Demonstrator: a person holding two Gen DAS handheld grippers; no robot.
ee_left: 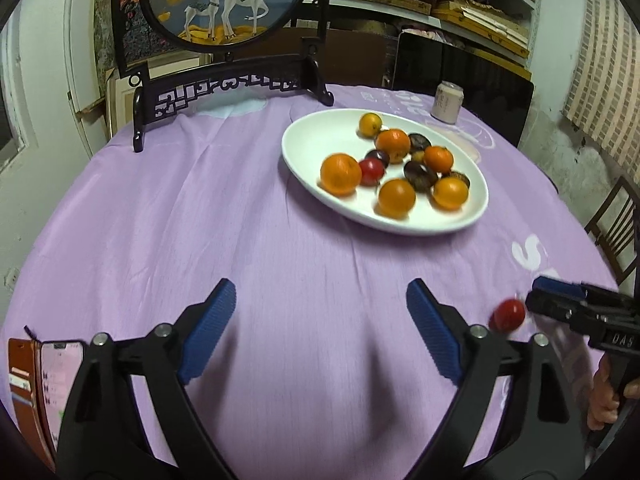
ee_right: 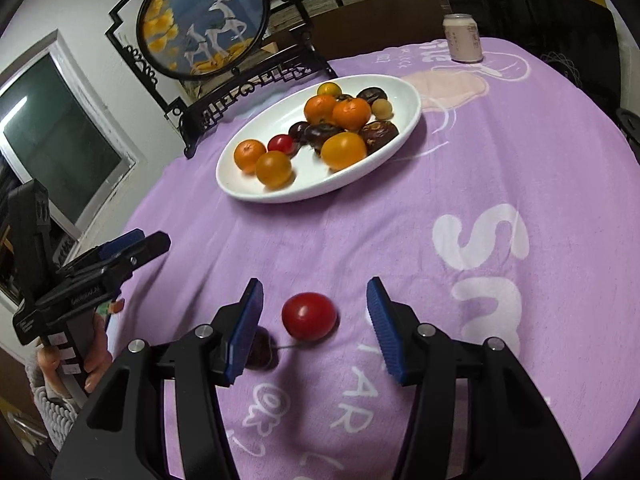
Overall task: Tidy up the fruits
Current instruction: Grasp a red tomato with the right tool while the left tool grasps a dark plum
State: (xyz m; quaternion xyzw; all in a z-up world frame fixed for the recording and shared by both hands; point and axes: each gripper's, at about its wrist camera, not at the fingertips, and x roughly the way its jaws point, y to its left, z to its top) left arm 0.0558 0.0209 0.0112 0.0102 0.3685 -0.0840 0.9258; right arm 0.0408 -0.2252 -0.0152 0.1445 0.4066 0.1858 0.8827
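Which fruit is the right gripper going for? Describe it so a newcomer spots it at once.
Start at the white oval plate of fruit on the purple tablecloth, then come toward the camera to the bare cloth between the right gripper fingers. The red tomato lies there alone, untouched; a second red one sits on the plate among oranges.

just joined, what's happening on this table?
A person holds a gripper in each hand, sorting fruit on a purple tablecloth. A white plate already carries oranges, dark plums and one small red fruit. The right gripper is open, with a loose red tomato on the cloth between its pads, not yet pinched. A dark fruit lies beside its left finger. The left gripper is open and empty.
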